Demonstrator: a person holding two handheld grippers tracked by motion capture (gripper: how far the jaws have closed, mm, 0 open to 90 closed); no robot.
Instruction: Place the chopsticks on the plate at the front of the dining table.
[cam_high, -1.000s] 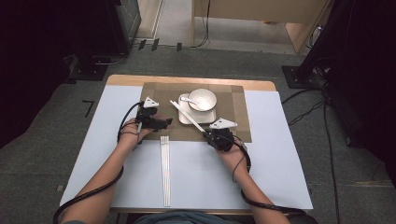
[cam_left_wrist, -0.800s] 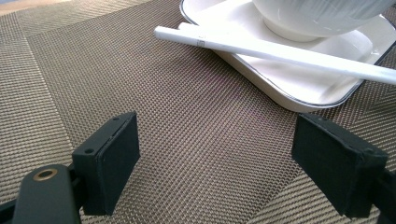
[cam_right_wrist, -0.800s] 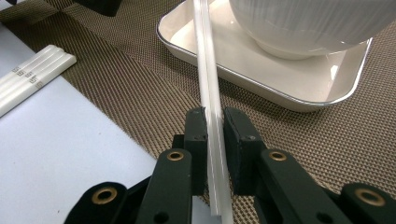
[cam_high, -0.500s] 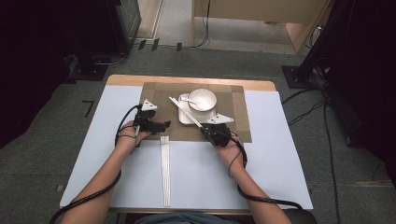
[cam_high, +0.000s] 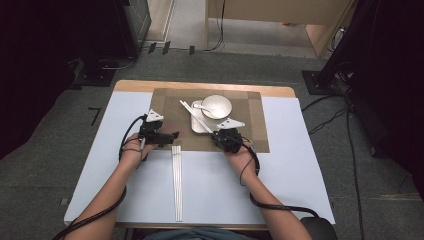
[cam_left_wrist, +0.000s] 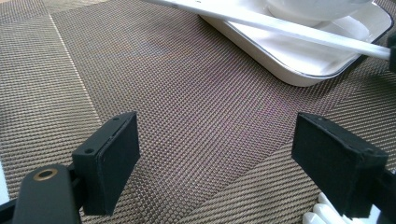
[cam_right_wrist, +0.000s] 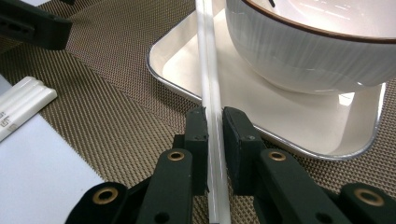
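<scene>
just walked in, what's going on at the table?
A person is laying out tableware with a gripper in each hand. The right gripper has its jaws shut on a white chopstick that slants over the square white plate, beside the white bowl standing on it. The left gripper hangs over the brown woven placemat, jaws apart, nothing between them. More white chopsticks lie on the white table cover.

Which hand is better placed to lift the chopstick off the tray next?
Right. Its tool is shut on the chopstick, which lies across the tray. The left tool is open over the mat, holding nothing and off to the tray's side.
</scene>
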